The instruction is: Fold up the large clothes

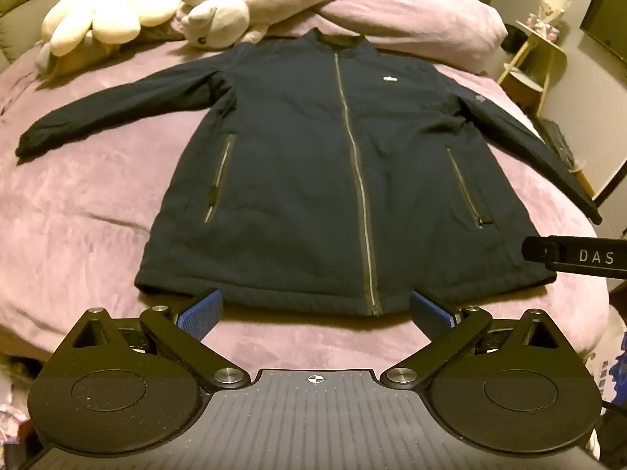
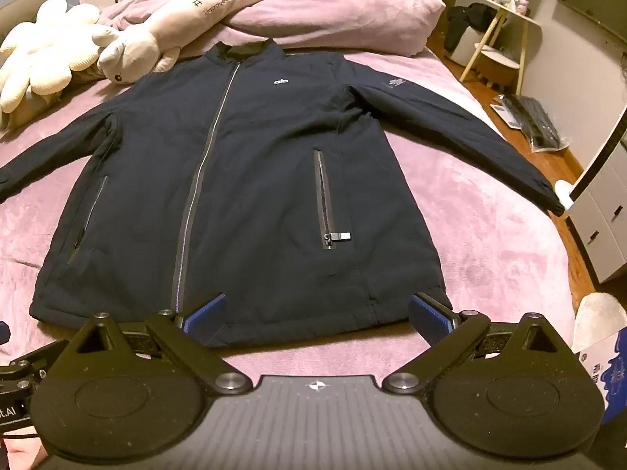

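both grippers' fingers (image 1: 200, 309) spread over jacket (image 1: 333, 180) hem; left cuff (image 2: 6, 184) cut off.

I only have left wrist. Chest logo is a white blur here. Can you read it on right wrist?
Observer: Yes, the jacket logo reads "alo" in the right wrist view.
Operator: Right pocket zipper, where's the pull?
Observer: The metal zipper pull lies at the pocket's lower end, tab pointing sideways.
Operator: Is the right tool open? I see only its tip.
Observer: The right tool is open, jaws wide apart over the hem, holding nothing.
Operator: Writing on the long pillow?
Observer: The long plush pillow shows Chinese characters above a line of small English text.
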`<action>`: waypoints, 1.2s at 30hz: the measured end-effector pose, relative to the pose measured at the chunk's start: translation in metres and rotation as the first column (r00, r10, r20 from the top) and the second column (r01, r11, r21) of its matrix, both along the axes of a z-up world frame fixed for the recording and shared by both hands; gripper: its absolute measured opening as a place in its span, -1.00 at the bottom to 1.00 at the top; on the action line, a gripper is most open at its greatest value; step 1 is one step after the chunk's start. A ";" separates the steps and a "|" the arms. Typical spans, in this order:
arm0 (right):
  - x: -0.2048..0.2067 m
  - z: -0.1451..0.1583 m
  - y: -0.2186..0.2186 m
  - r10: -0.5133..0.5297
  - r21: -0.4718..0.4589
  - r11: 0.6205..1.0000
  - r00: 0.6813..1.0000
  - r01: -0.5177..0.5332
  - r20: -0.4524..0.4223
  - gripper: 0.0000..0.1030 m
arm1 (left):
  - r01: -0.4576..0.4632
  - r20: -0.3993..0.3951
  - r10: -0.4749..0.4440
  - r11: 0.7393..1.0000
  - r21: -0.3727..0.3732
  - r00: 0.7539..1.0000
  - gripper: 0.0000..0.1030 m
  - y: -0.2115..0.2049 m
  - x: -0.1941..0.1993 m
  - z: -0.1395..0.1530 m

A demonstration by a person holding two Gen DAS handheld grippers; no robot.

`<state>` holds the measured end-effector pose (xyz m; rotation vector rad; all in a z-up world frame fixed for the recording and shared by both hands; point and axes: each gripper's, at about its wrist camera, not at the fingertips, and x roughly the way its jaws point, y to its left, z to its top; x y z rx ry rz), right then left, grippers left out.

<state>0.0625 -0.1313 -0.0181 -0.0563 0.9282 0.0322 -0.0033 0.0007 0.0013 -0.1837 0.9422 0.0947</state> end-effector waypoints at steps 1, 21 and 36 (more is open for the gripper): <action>0.000 0.000 0.000 0.000 0.000 1.000 1.000 0.000 0.000 0.93 | 0.000 0.000 0.000 1.000 0.000 1.000 1.00 0.000 0.000 0.000; 0.000 0.000 0.000 0.003 0.001 1.000 1.000 -0.003 0.001 0.93 | -0.010 -0.005 0.010 1.000 -0.015 1.000 1.00 0.002 -0.001 -0.002; -0.001 0.000 0.001 0.003 0.000 1.000 1.000 -0.003 -0.002 0.93 | -0.014 -0.013 0.014 1.000 -0.024 1.000 1.00 0.003 -0.002 -0.004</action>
